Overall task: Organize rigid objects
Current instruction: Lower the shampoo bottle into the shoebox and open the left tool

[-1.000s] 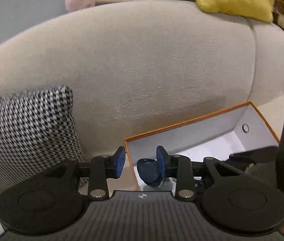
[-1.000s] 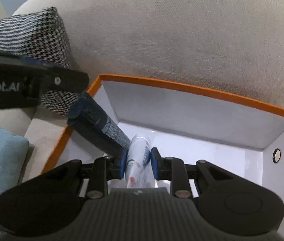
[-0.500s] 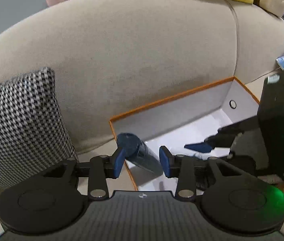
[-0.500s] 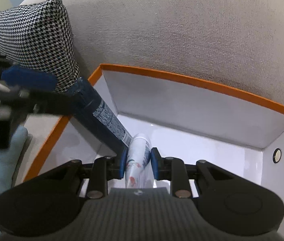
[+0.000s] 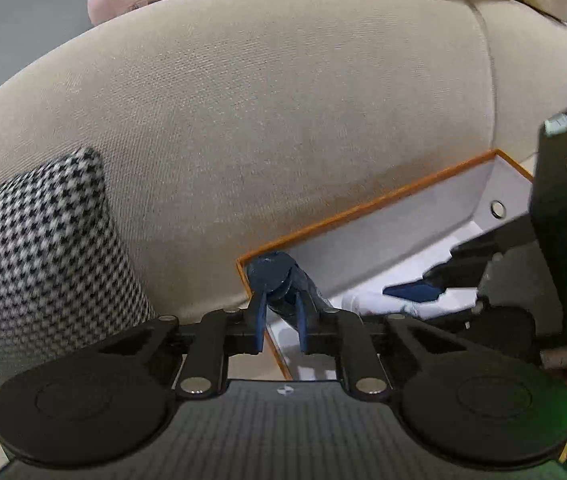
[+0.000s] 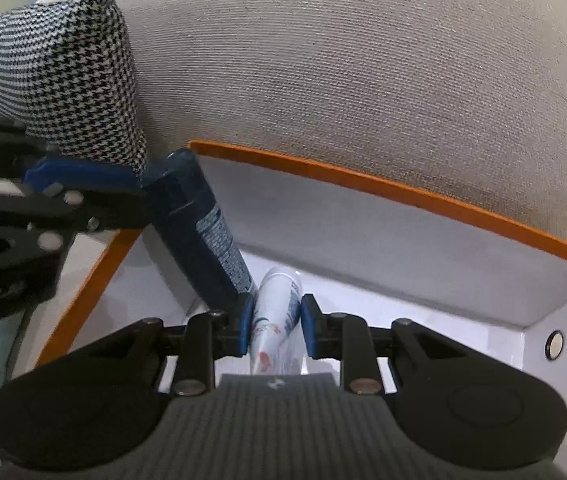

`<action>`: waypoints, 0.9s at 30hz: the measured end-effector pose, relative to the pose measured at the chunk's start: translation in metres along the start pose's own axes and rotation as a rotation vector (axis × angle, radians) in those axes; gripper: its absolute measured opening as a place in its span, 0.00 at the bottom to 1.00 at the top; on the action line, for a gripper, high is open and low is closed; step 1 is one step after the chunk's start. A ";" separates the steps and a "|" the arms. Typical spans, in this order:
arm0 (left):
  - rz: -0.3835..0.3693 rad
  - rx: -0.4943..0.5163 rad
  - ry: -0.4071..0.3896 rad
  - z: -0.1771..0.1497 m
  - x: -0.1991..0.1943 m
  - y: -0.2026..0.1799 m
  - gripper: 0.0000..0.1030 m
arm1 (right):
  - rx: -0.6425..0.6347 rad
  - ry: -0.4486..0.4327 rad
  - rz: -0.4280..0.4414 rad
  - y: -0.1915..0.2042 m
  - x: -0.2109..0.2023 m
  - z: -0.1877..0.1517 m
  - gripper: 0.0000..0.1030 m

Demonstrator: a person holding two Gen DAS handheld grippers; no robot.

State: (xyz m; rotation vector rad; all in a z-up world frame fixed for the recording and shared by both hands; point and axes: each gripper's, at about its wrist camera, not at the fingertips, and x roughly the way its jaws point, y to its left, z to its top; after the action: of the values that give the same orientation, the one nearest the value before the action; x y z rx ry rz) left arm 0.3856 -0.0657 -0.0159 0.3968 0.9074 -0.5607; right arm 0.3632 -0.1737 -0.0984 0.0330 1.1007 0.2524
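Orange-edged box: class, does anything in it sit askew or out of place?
Yes. The dark blue tube leans tilted across the box corner, its cap end poking above the rim, held by the left gripper. The white tube sits in the right gripper.

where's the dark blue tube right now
The dark blue tube leans in the left corner of the orange-rimmed box, cap up between the left gripper fingers, beside the white tube.
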 end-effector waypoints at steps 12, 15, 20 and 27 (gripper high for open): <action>-0.129 -0.034 0.116 0.013 0.040 0.002 0.05 | 0.071 0.021 0.002 -0.034 0.015 -0.001 0.25; -0.130 -0.059 0.043 0.010 0.018 0.013 0.06 | 0.100 0.001 0.022 -0.042 0.012 0.000 0.26; -0.064 -0.121 0.036 0.005 -0.011 0.023 0.07 | 0.096 0.031 0.040 -0.042 0.018 0.007 0.30; -0.092 -0.167 0.079 -0.009 -0.006 0.029 0.16 | -0.111 -0.042 0.042 -0.008 -0.001 0.010 0.45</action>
State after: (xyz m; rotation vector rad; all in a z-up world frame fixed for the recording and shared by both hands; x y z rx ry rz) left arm 0.3945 -0.0362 -0.0135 0.2281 1.0449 -0.5519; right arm 0.3729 -0.1811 -0.0946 -0.0377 1.0439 0.3483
